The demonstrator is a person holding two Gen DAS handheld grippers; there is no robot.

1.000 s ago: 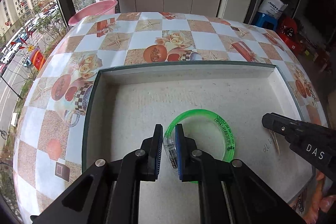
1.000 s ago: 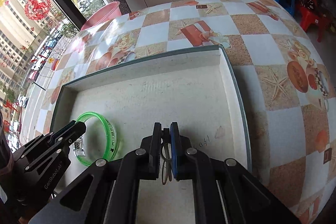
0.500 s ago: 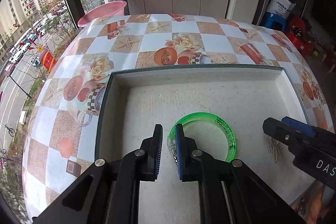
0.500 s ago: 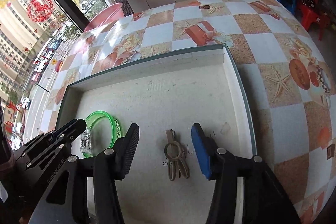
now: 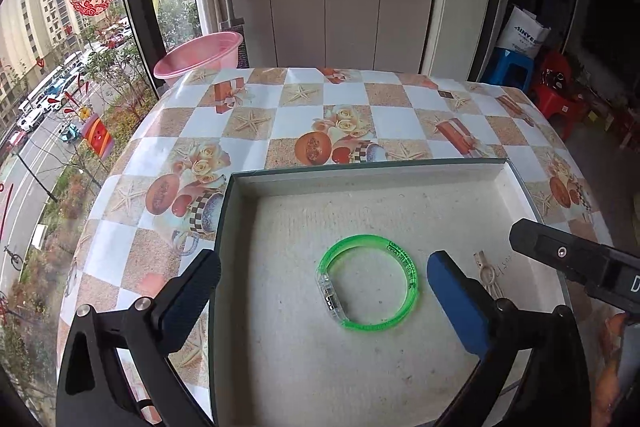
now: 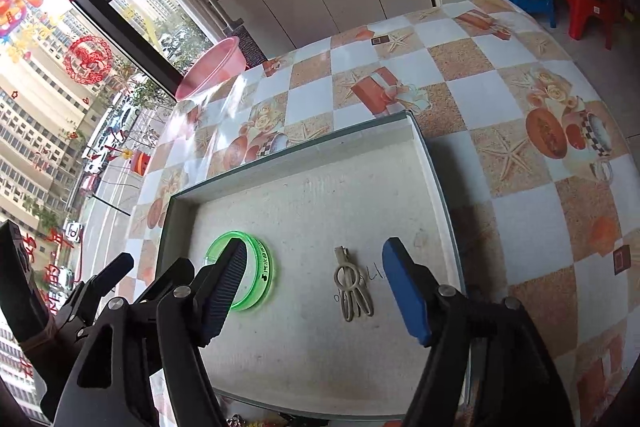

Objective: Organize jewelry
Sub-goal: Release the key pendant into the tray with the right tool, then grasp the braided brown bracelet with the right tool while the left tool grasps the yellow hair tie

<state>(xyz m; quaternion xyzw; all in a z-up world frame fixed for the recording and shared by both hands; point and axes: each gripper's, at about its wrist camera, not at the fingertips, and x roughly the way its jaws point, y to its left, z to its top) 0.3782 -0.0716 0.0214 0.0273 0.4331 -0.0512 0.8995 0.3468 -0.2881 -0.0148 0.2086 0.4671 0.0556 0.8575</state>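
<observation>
Lifting both released claws, left gripper and right gripper, jaws just opened, I'd rise straight, leaving the green bracelet and hair clip lying mid-frame in the tray.

My green bangle lies flat on the pale floor of the tray, toward its near left part. It is translucent, a closed ring with a clear boxy clasp on its left side and dark lettering printed along its right side. To its right, apart from it, lies my hair clip, a dull beige metal piece with a ring in the middle and long prongs pointing toward me. It also lies flat, near the tray's right wall. Nothing touches either piece.
</observation>
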